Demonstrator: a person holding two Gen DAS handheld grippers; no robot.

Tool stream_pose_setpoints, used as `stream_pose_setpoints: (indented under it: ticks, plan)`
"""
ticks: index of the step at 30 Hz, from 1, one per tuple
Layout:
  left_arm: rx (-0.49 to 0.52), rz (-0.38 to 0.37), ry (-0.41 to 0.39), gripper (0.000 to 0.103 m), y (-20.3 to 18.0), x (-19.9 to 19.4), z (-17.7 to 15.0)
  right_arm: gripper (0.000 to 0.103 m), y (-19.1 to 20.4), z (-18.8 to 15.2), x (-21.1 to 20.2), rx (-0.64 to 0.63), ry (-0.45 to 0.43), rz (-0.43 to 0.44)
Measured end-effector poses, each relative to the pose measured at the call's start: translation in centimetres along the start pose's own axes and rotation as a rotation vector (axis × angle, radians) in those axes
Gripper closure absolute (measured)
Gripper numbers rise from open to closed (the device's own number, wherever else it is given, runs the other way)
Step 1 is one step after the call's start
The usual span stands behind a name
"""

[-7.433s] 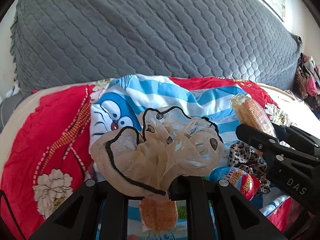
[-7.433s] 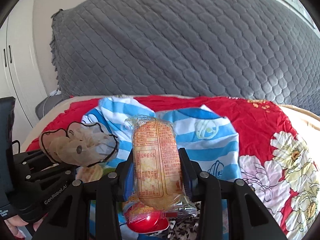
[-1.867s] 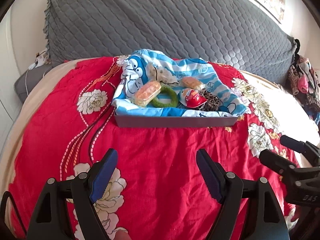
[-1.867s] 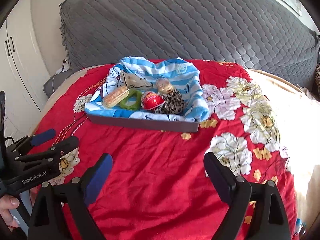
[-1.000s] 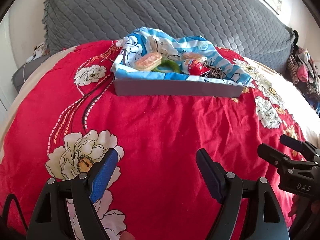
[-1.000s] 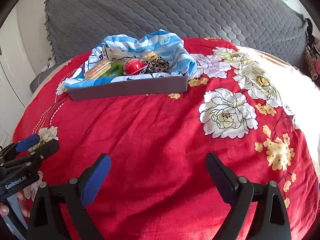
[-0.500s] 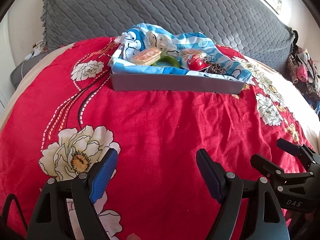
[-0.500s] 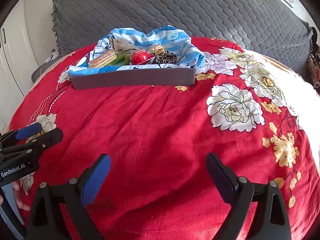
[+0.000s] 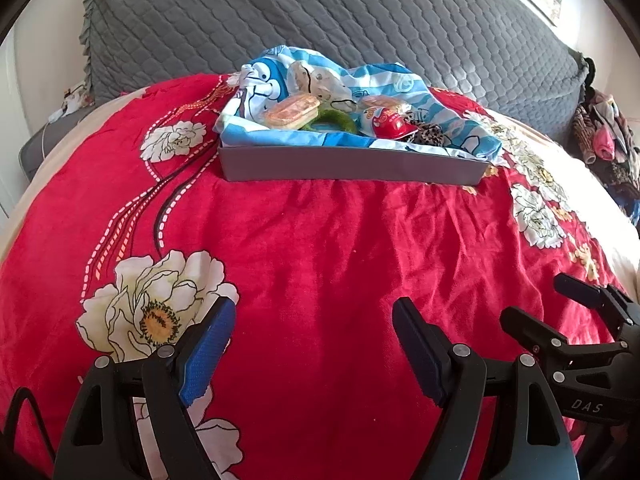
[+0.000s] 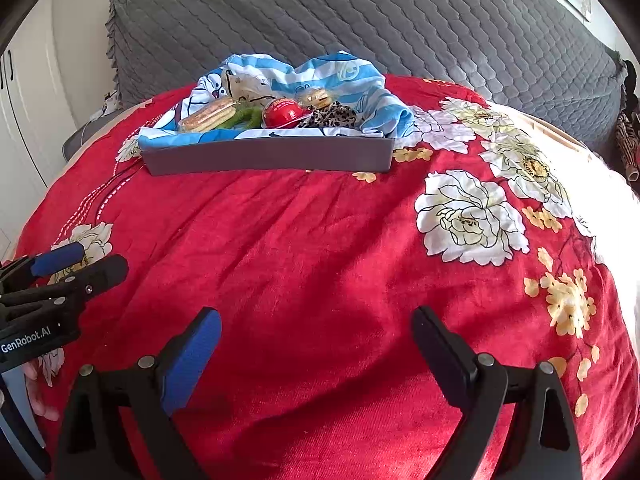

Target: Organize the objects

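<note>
A grey tray [image 9: 352, 168] [image 10: 268, 158] lined with a blue striped cartoon cloth [image 9: 400, 84] sits far back on the red flowered bedspread. In it lie a wrapped cake [image 9: 292, 111] [image 10: 208, 115], a green ring [image 9: 336, 120], a red snack pack [image 9: 386, 124] [image 10: 282, 114], a leopard scrunchie [image 9: 430, 136] [image 10: 332, 115], a beige scrunchie [image 9: 316, 78] and a second small cake [image 10: 316, 98]. My left gripper [image 9: 312, 328] is open and empty, low over the bedspread. My right gripper [image 10: 316, 332] is open and empty too, beside it.
A grey quilted headboard [image 9: 320, 12] rises behind the tray. A pile of clothes [image 9: 604, 140] lies at the far right. White cupboard doors [image 10: 16, 120] stand on the left. The red bedspread [image 10: 320, 240] stretches between grippers and tray.
Both grippers let go of the beige scrunchie and the wrapped cake in the tray, then drew back and down toward the bed's near end. In the last half second they barely moved.
</note>
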State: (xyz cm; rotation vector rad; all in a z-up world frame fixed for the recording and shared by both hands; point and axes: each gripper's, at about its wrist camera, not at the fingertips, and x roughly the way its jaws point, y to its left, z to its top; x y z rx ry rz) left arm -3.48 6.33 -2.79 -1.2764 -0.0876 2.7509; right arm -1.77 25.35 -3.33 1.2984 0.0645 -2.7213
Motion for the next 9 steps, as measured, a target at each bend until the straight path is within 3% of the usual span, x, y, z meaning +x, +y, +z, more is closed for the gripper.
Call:
stream_pose_setpoints:
  ticks: [9]
  plan:
    - [0.015,0.011,-0.016,0.021,-0.35,-0.21,-0.03,0.007,0.02,-0.04,-0.06,0.0,0.0,-0.004]
